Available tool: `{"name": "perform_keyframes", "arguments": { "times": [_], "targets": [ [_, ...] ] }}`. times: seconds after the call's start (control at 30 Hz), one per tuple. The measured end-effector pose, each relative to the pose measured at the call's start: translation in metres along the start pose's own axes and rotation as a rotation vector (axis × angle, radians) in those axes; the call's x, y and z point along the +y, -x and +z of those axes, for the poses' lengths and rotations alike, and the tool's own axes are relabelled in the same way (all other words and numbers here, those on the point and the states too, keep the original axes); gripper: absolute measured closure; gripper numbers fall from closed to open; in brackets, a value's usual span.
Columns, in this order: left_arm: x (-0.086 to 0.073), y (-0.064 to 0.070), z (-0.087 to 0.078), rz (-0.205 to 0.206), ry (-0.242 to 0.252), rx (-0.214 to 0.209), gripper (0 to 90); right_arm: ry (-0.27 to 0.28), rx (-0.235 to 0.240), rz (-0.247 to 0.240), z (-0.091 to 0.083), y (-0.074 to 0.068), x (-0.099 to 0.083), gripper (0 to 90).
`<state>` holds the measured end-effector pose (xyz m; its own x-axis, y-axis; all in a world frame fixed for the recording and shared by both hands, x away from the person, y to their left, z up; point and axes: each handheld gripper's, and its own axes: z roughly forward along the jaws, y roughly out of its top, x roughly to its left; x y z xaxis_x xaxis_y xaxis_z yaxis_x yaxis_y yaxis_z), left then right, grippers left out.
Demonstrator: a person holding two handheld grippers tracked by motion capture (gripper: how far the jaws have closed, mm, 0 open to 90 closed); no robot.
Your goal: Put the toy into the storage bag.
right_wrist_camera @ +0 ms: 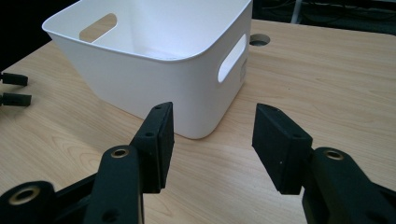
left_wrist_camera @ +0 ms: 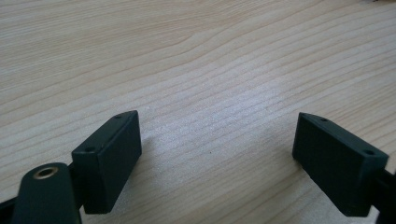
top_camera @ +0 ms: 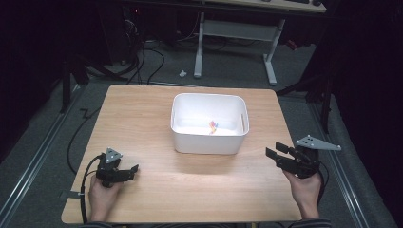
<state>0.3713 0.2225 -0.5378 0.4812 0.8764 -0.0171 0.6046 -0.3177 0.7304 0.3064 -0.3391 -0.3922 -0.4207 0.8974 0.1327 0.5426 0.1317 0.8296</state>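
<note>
While both tongs gape empty, left tongs (top_camera: 135, 168), right tongs (top_camera: 272, 150), unlabelled white bin (top_camera: 207, 141) between.

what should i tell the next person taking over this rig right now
Left tool: open, holding nothing, low over the wooden table at its near left, jaws wide apart in the left gripper view.
Right tool: open, holding nothing, at the near right, pointing toward the white bin.
Things: the white bin stands at the middle of the table; a small colourful item lies on its floor, too small to identify.
Done: the small item is already inside the bin.
Left: nothing else lies loose on the tabletop, so probably little remains; check the bin's contents before moving on.
</note>
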Motion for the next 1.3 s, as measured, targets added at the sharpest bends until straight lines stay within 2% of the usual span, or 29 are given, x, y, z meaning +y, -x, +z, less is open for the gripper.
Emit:
{"name": "perform_keyframes", "arguments": {
  "times": [0.23,0.4,0.8,1.13,1.3],
  "targets": [
    [0.0,0.0,0.0,0.0,0.0,0.0,15.9,-0.001,0.01,0.009,0.006,0.0,-0.01,47.6],
    [0.0,0.0,0.0,0.0,0.0,0.001,15.9,-0.016,0.018,0.028,0.017,0.0,-0.021,47.1],
    [0.0,0.0,0.0,0.0,0.0,0.001,15.9,-0.06,0.02,0.031,0.045,-0.004,-0.043,45.6],
    [0.0,0.0,0.0,0.0,0.0,0.0,15.9,-0.095,0.003,0.038,0.062,-0.004,-0.058,42.6],
    [0.0,0.0,0.0,0.0,0.0,0.001,15.9,-0.12,-0.028,0.026,0.072,-0.002,-0.066,40.7]
  ]
}}
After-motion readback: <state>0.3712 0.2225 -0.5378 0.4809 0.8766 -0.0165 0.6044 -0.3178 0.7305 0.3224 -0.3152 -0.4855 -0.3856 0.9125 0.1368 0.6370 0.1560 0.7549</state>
